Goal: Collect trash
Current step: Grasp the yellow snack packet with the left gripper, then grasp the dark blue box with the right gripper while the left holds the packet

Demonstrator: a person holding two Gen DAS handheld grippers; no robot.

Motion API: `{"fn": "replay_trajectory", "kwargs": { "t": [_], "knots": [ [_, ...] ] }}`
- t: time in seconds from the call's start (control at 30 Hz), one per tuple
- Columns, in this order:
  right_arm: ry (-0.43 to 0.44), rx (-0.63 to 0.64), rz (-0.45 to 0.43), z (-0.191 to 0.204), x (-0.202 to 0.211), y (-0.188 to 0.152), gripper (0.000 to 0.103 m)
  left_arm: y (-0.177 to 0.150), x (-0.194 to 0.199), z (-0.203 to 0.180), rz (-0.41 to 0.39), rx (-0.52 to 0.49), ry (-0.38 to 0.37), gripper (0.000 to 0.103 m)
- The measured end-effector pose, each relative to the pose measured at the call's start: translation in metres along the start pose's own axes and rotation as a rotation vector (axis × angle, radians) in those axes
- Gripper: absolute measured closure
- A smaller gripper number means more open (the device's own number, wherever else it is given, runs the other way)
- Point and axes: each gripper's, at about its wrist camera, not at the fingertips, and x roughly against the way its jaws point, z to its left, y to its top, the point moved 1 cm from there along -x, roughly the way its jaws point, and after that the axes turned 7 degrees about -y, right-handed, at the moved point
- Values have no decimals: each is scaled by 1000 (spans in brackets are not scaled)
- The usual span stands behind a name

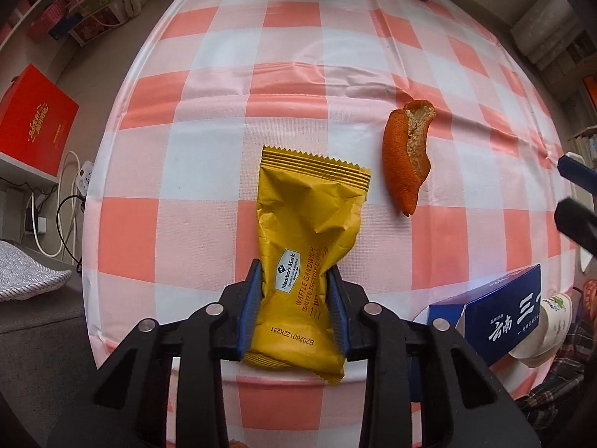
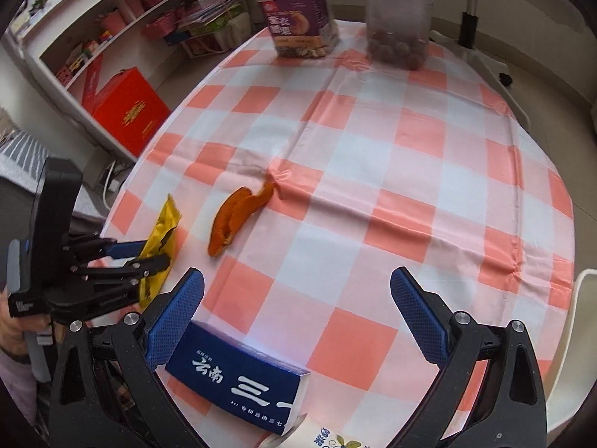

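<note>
Two clear jars stand at the far edge of the checked bench (image 2: 373,171): a labelled jar (image 2: 298,11) of mixed nuts and a plain jar (image 2: 397,15) holding round brown pieces. One yellow waffle sandwich wrapper (image 1: 306,261) lies near the bench's left edge, pinched by the left tool (image 1: 294,306). One orange peel (image 1: 408,156) lies just beside it. The right tool (image 2: 298,298) hovers spread over a blue box (image 2: 242,377).
</note>
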Motion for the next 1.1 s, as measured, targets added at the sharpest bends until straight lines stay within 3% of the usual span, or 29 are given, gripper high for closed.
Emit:
{"fn": "replay_trajectory", "kwargs": {
  "t": [0.1, 0.23, 0.43, 0.47, 0.6, 0.87, 1.1],
  "knots": [
    [82, 228, 45, 31, 4, -13, 7, 0, 16, 7, -35, 30, -19, 72],
    [52, 532, 91, 71, 0, -43, 7, -1, 36, 15, -80, 67, -38, 72],
    [50, 677, 212, 97, -32, -65, 8, 0, 42, 13, -91, 73, -49, 72],
    [44, 675, 231, 97, -39, -65, 8, 1, 41, 14, -89, 72, -46, 72],
    [56, 590, 241, 88, -44, -54, 49, 8, 36, 13, -94, 77, -36, 72],
    [27, 413, 85, 64, -13, -21, 50, 14, 49, 7, -178, 77, -46, 72],
    [-24, 259, -106, 38, 15, -1, 50, 22, 68, -6, -281, 81, -35, 72]
  ]
}}
